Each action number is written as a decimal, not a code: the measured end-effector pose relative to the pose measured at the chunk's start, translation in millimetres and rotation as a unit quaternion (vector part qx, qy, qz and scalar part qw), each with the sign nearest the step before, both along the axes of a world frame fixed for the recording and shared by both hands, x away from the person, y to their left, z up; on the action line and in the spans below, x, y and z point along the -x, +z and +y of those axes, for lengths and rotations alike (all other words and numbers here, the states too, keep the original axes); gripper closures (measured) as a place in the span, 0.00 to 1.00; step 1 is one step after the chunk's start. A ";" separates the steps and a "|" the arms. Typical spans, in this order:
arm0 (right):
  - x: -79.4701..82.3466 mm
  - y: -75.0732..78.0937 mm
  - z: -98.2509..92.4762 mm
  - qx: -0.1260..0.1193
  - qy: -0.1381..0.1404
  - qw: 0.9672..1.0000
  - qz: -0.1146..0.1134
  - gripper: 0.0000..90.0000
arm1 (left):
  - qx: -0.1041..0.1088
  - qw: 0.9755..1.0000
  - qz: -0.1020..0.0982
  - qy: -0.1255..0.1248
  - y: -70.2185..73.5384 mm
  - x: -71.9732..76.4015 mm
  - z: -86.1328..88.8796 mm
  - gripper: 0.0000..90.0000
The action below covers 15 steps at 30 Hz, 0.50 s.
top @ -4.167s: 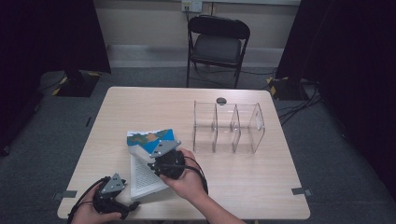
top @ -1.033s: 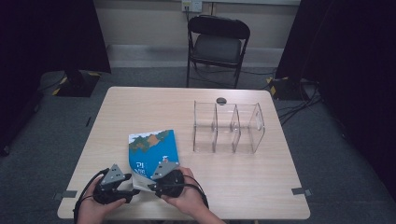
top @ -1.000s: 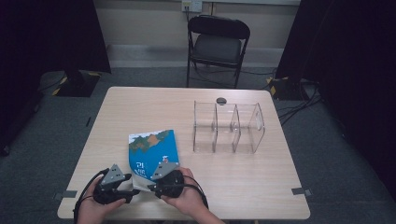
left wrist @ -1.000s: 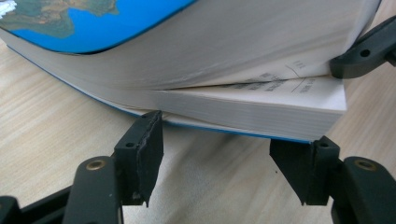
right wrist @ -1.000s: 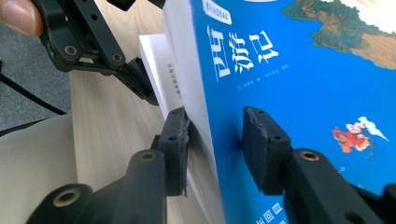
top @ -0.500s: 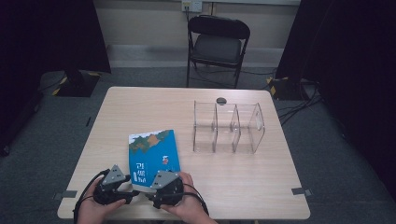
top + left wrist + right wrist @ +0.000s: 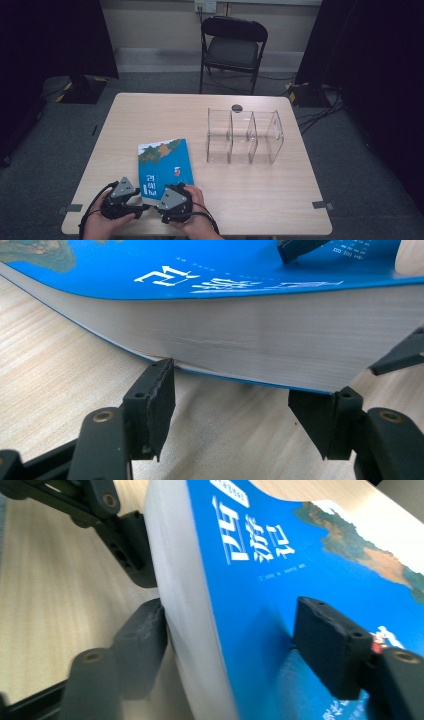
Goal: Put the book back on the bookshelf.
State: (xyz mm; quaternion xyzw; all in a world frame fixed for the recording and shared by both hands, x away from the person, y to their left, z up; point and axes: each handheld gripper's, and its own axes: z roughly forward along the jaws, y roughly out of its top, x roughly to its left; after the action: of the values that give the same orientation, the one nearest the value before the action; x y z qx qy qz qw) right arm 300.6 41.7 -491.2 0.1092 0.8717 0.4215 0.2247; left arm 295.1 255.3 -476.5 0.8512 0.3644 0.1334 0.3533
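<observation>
Book [image 7: 165, 167] lies flat near the bench's [image 7: 260, 195] front edge. My right gripper [image 7: 230, 645] straddles its near end, jaws just opening, not pinching. Left gripper [image 7: 240, 415] gapes at the page edge. I'd squeeze squarely before lifting.

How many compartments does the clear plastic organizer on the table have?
3: the clear organizer on the table holds a left compartment, a middle compartment and a right compartment, side by side.
</observation>
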 end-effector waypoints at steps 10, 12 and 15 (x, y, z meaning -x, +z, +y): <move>2.4 4.3 -0.2 0.011 0.010 1.000 -0.011 0.48 | 0.010 1.000 0.003 0.003 2.2 -1.6 1.2 0.40; 3.4 6.0 -0.2 0.017 0.013 1.000 -0.016 0.51 | 0.014 1.000 0.004 0.003 2.4 -1.9 1.4 0.40; 3.8 7.2 -1.5 0.013 0.013 1.000 -0.017 0.56 | 0.021 1.000 0.001 0.004 2.7 -2.1 2.0 0.40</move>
State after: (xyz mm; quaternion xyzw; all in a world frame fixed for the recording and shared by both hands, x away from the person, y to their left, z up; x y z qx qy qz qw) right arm 296.8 40.2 -484.0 0.0882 0.8745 0.4149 0.2353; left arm 297.3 257.4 -473.8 0.8421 0.3709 0.1266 0.3706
